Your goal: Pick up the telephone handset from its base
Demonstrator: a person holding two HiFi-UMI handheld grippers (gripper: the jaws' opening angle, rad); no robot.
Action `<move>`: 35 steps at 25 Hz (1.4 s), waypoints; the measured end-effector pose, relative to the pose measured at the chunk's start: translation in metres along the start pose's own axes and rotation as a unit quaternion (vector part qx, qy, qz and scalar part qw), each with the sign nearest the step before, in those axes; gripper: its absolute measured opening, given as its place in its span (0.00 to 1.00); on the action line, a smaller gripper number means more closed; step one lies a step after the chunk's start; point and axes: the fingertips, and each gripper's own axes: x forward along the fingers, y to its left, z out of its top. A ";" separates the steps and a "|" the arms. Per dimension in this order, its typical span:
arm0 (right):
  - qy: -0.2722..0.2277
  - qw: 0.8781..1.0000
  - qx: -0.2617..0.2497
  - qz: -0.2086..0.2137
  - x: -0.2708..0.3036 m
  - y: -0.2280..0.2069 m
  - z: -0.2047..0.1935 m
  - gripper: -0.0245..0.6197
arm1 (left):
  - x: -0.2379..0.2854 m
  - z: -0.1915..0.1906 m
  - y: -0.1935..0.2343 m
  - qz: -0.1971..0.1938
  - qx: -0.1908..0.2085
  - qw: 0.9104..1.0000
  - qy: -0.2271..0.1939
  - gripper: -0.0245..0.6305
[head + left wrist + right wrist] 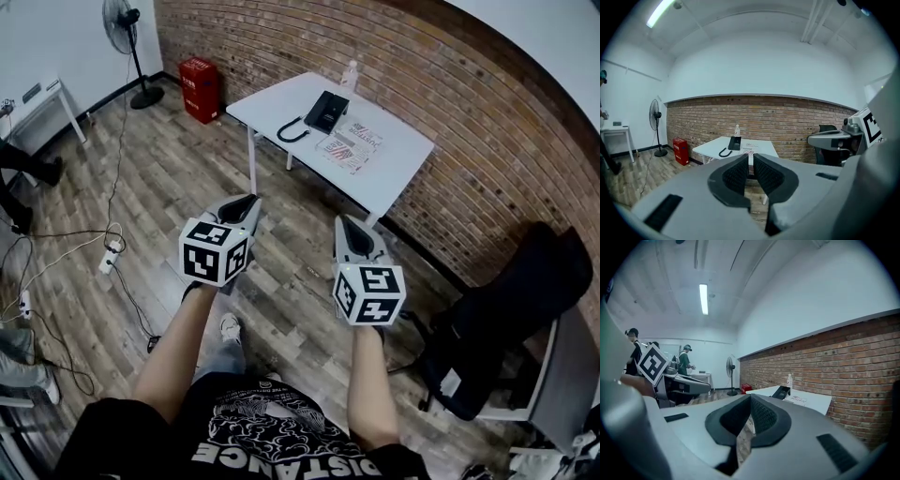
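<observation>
A black telephone [326,111] sits on a white table [394,173] by the brick wall, its handset lying on the base and a black cord [291,132] curling off to the left. It also shows small and far off as the telephone [735,142] in the left gripper view and the telephone [780,391] in the right gripper view. My left gripper [248,201] and right gripper [345,223] are held side by side over the wooden floor, well short of the table. Both the left gripper [750,157] and the right gripper [750,397] are shut with nothing between their pads.
Printed papers [350,145] and a clear bottle [350,74] share the table. A red box [200,88] and a standing fan [125,28] are at the left, a black office chair [506,319] at the right. Cables [56,253] trail on the floor. People stand by a far desk [684,363].
</observation>
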 end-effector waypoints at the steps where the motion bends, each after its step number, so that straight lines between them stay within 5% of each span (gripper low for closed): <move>1: 0.001 1.000 -0.001 0.001 0.006 -0.001 0.000 0.04 | 0.006 0.000 0.003 -0.002 0.000 1.000 0.002 0.07; 12: 0.014 1.000 -0.009 -0.012 0.106 -0.024 0.008 0.04 | 0.092 0.013 0.068 -0.028 -0.016 0.999 0.008 0.16; 35: 0.033 0.993 -0.007 -0.111 0.302 -0.048 0.057 0.04 | 0.255 0.062 0.223 -0.133 -0.027 0.990 0.024 0.30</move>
